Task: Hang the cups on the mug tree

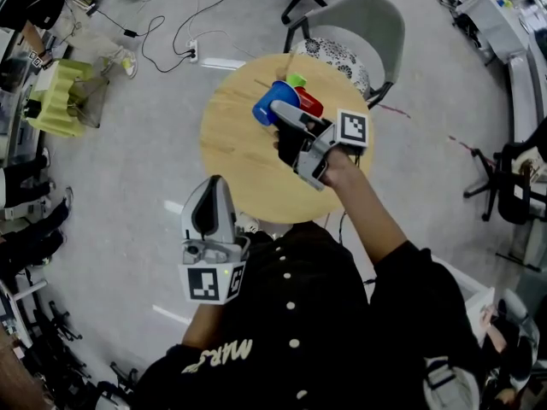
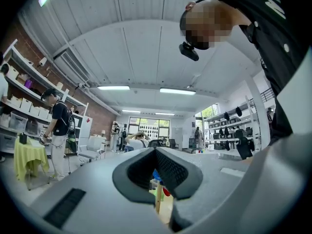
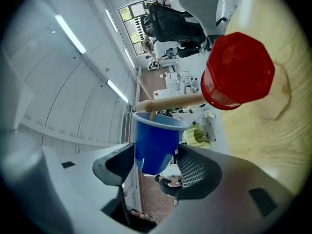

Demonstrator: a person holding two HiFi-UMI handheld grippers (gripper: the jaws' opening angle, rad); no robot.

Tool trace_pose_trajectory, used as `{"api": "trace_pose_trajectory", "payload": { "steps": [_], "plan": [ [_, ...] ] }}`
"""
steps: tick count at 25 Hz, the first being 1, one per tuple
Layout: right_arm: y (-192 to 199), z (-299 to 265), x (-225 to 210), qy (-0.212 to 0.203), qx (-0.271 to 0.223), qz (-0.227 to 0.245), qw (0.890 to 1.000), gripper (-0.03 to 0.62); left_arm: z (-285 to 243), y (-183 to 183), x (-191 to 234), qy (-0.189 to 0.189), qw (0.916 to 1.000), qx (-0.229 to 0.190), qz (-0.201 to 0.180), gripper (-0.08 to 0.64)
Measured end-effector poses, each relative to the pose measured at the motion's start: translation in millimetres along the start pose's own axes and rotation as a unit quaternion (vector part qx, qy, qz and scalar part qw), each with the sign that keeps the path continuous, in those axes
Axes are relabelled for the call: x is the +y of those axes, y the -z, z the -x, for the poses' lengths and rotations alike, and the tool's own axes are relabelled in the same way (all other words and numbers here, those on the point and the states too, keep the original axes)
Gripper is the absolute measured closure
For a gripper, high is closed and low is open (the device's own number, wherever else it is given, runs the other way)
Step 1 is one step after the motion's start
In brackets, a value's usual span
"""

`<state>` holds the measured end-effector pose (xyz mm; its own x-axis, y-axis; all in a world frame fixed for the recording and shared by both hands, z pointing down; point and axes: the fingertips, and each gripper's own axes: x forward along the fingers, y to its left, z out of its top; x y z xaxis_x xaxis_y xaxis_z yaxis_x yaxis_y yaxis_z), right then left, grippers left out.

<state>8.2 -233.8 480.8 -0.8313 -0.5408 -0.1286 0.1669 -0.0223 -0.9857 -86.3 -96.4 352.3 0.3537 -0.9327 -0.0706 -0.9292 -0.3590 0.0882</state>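
Left gripper (image 2: 156, 177) rests near, closed, empty; right gripper (image 3: 156, 168) seemingly clasps cup (image 3: 155, 140): seat it fully on peg (image 3: 170, 101) before releasing.

blue cup (image 3: 155, 143): smooth, shiny plastic; it sits between the fingers (image 3: 195, 172) of the right gripper (image 3: 157, 168)
red cup (image 3: 238, 71): glossy plastic with flat sides; out past the fingertips
peg (image 3: 168, 101): bare pale wood, dull and round; just beyond the fingers, at the blue cup's rim
table (image 3: 265, 145): light wood with thin grain lines, smooth
finger pads: dark and dull; the inner face has a grid of tiny bumps
left gripper (image 2: 156, 152): grey plastic shell, smooth and dull; dark bumpy pads too
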Motion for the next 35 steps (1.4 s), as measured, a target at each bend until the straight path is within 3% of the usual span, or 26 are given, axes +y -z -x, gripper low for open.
{"api": "trace_pose_trajectory", "payload": {
  "steps": [3, 9, 12, 15, 17, 19, 21, 25, 29, 32, 35],
  "plan": [
    [2, -1, -5, 0.006, -0.002, -0.006, 1.0, 0.304, 1, 4, 2, 0.0, 1.0, 0.002, 0.001, 0.563],
    [0, 7, -7, 0.032, -0.012, 0.027, 0.999, 0.304, 0, 0, 4, 0.004, 1.0, 0.001, 0.001, 0.563],
    [-6, 27, -3, 0.074, -0.032, 0.075, 0.994, 0.315, -1, -4, -3, 0.015, 0.9999, -0.002, 0.004, 0.563],
    [-10, 61, 5, 0.145, -0.05, 0.158, 0.975, 0.349, -2, -10, -12, 0.023, 0.9997, -0.008, 0.007, 0.564],
    [-12, 73, 19, 0.188, -0.059, 0.252, 0.947, 0.4, -4, -16, -7, 0.025, 0.9995, -0.016, 0.003, 0.564],
    [-14, 82, 35, 0.221, -0.063, 0.369, 0.901, 0.493, -6, -22, 0, 0.027, 0.9994, -0.023, 0.002, 0.563],
    [-16, 93, 45, 0.246, -0.073, 0.442, 0.859, 0.541, -8, -24, 6, 0.032, 0.9991, -0.027, 0.003, 0.563],
    [-11, 108, 72, 0.256, -0.099, 0.523, 0.807, 0.591, -12, -29, 12, 0.046, 0.9985, -0.027, 0.003, 0.565],
    [1, 118, 117, 0.239, -0.141, 0.617, 0.737, 0.591, -16, -36, 17, 0.059, 0.9979, -0.026, 0.009, 0.563],
    [18, 124, 150, 0.204, -0.163, 0.667, 0.698, 0.591, -16, -43, 22, 0.061, 0.9976, -0.033, 0.006, 0.564],
    [28, 137, 172, 0.223, -0.18, 0.702, 0.652, 0.591, -15, -50, 27, 0.059, 0.9975, -0.039, 0.002, 0.563]
  ]
}}
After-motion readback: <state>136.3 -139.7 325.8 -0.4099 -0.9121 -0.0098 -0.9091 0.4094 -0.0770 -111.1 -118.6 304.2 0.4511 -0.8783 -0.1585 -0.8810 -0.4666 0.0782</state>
